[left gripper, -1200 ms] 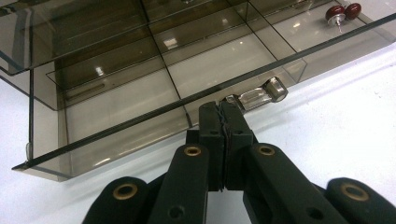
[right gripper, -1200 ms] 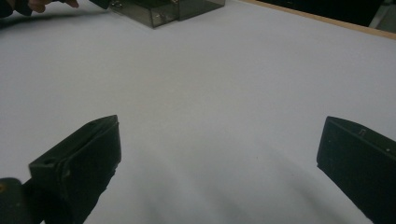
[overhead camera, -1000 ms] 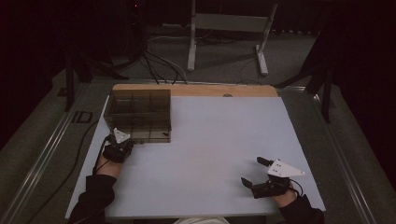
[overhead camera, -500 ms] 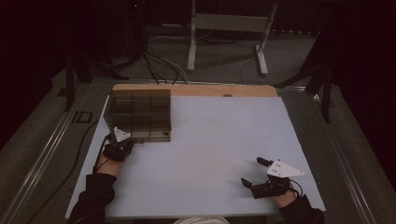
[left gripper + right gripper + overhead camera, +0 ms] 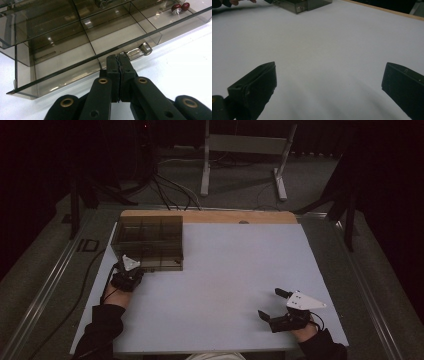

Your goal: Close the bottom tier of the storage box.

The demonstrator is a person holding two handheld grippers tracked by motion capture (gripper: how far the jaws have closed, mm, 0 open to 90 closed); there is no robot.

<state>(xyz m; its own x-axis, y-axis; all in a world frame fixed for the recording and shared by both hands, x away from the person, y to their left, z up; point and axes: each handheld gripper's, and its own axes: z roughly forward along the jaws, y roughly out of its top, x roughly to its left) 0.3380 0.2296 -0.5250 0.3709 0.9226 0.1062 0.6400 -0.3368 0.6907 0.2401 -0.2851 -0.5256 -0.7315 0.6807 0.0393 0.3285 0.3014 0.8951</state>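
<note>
At the far left of the white worktop, seen from above, a smoky clear box with compartments stands by the wooden far edge, and the left tool sits against its near side. The right tool rests near the front right corner, well apart from the box, jaws spread wide. Beyond lie a dark floor, cables and a metal stand.

In the left gripper view, the left tool has its jaws pressed together at the box's clear handle (whether they pinch it I cannot tell). Two red beads lie in a far compartment.

In the right gripper view, the right tool gapes over bare worktop; the box shows far off.
</note>
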